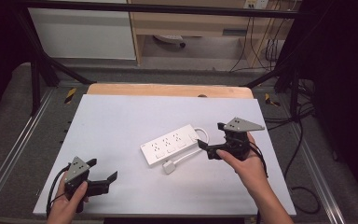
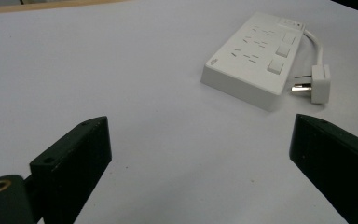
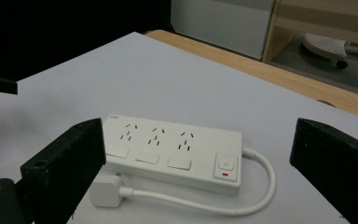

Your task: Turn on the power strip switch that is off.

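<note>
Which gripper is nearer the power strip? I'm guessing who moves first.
Right. The right gripper hovers just beside the power strip at its cable end, jaws open toward it. The left gripper sits apart near the table's front-left corner.

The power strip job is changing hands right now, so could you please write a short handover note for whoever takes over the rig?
Left gripper: open, holding nothing, near the table's front left corner.
Right gripper: open, holding nothing, just right of the power strip, jaws facing it.
Power strip: flat mid-table, sockets up. Its cable loops back along the near side, and its plug lies loose on the table beside it.
Done: nothing gripped yet.
Left: probably grasping the plug or the strip; the right gripper is closer.
</note>
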`<state>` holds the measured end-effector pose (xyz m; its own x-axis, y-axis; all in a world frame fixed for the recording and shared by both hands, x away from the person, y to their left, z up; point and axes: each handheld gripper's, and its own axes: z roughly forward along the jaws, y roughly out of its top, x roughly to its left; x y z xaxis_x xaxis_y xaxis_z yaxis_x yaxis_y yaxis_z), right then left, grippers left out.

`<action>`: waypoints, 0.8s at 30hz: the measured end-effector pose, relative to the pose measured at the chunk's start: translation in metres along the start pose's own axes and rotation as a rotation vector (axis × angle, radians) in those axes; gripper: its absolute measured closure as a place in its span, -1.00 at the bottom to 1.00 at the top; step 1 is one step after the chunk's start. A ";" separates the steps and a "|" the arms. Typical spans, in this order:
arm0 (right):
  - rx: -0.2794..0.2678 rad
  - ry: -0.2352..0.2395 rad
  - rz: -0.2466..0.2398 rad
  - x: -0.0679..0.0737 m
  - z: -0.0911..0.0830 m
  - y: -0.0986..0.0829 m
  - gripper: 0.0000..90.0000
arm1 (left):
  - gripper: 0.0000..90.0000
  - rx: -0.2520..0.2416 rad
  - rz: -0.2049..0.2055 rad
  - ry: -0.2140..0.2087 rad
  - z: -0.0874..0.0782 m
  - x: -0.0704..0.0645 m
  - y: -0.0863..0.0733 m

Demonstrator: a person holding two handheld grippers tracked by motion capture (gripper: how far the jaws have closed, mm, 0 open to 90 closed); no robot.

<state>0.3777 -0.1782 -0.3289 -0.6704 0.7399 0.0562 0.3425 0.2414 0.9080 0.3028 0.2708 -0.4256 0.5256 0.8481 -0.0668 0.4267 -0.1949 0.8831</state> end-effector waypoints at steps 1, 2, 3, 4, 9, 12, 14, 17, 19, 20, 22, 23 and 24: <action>0.000 0.000 0.000 0.000 0.000 0.000 -0.91 | -0.88 0.000 0.000 0.000 0.000 0.000 0.000; 0.001 0.001 -0.001 -0.001 0.003 0.002 -0.91 | -0.88 0.002 0.001 -0.003 0.000 0.000 0.000; 0.002 -0.001 -0.001 -0.002 0.005 0.003 -0.91 | -0.88 0.003 0.004 -0.004 0.001 -0.001 0.000; 0.003 -0.009 -0.001 -0.002 0.006 0.004 -0.92 | -0.88 0.005 0.007 -0.004 0.001 -0.001 0.000; 0.009 -0.008 0.016 -0.005 0.013 0.010 -0.91 | -0.88 0.002 0.007 -0.012 0.000 -0.001 0.000; 0.005 -0.004 0.025 -0.005 0.017 0.012 -0.89 | -0.88 0.002 0.007 -0.009 0.000 -0.001 0.000; 0.003 -0.003 0.024 -0.005 0.019 0.013 -0.87 | -0.88 0.000 0.005 -0.009 0.000 -0.001 0.000; -0.001 0.005 0.024 -0.003 0.022 0.014 -0.79 | -0.88 0.004 0.007 -0.010 0.000 -0.001 0.000; -0.011 0.001 0.017 -0.002 0.024 0.015 -0.69 | -0.88 0.006 0.010 -0.011 0.001 -0.002 0.000; -0.014 0.001 0.011 -0.002 0.025 0.015 -0.62 | -0.88 0.009 0.012 -0.010 0.001 -0.001 0.000; -0.024 0.007 -0.002 0.000 0.026 0.016 -0.52 | -0.88 0.010 0.011 -0.010 0.001 -0.001 0.000; -0.024 0.007 -0.002 0.000 0.026 0.016 -0.52 | -0.88 0.010 0.011 -0.009 0.001 -0.001 0.000; -0.029 0.001 -0.010 0.001 0.026 0.016 -0.45 | -0.88 0.009 0.009 -0.009 0.001 -0.001 0.000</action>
<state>0.4003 -0.1573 -0.3253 -0.6743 0.7369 0.0476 0.3165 0.2301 0.9203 0.3030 0.2695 -0.4262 0.5364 0.8417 -0.0627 0.4286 -0.2076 0.8793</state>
